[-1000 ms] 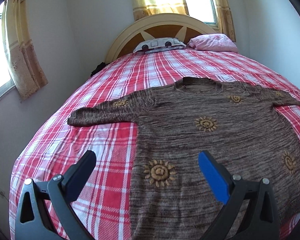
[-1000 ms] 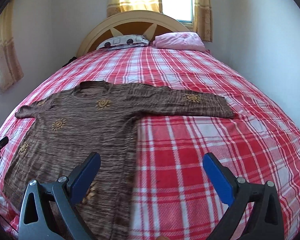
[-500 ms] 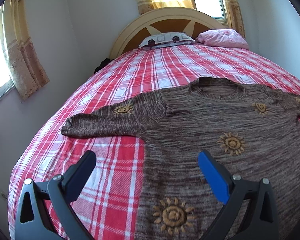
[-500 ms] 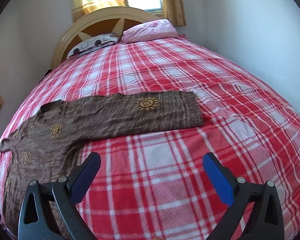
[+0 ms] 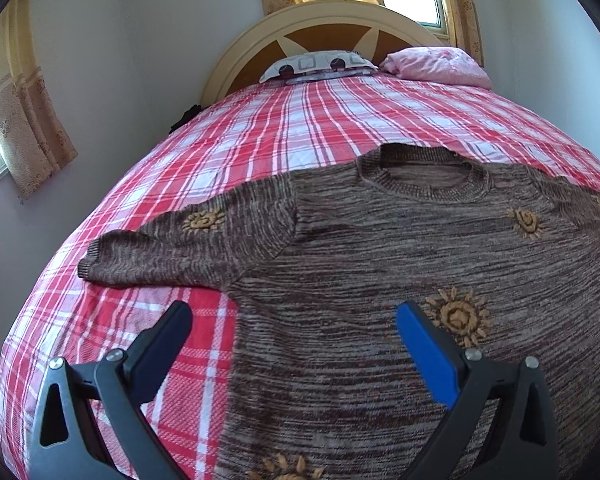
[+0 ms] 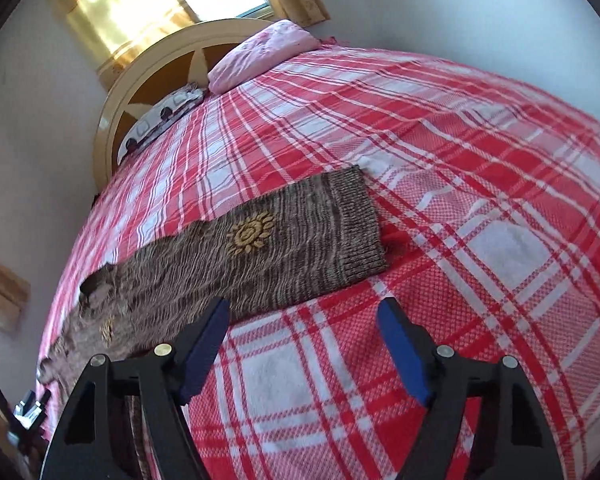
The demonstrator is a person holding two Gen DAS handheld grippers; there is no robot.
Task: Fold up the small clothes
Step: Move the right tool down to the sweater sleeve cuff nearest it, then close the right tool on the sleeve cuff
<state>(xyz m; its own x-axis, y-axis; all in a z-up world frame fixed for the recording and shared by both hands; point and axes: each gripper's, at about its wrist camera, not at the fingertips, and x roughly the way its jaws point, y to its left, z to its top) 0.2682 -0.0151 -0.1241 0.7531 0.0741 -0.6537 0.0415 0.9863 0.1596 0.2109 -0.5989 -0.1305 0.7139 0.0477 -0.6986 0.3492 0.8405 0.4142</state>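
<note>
The red plaid bed point(image 5: 284, 136) carries the brown sweater point(image 5: 380, 264) flat, sleeves stretched crosswise. Its right sleeve cuff point(image 6: 352, 224) lies just ahead of the right gripper point(image 6: 304, 320), whose jaws are closing on nothing. The left gripper point(image 5: 294, 322) is spread and empty over the body's side edge, with the left sleeve ahead to its left.

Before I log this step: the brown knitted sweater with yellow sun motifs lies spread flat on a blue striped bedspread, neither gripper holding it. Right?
Not quite. The brown knitted sweater with yellow sun motifs lies spread flat on a red and white plaid bedspread, as the left wrist view shows. Neither the left gripper nor the right gripper holds it.
</note>
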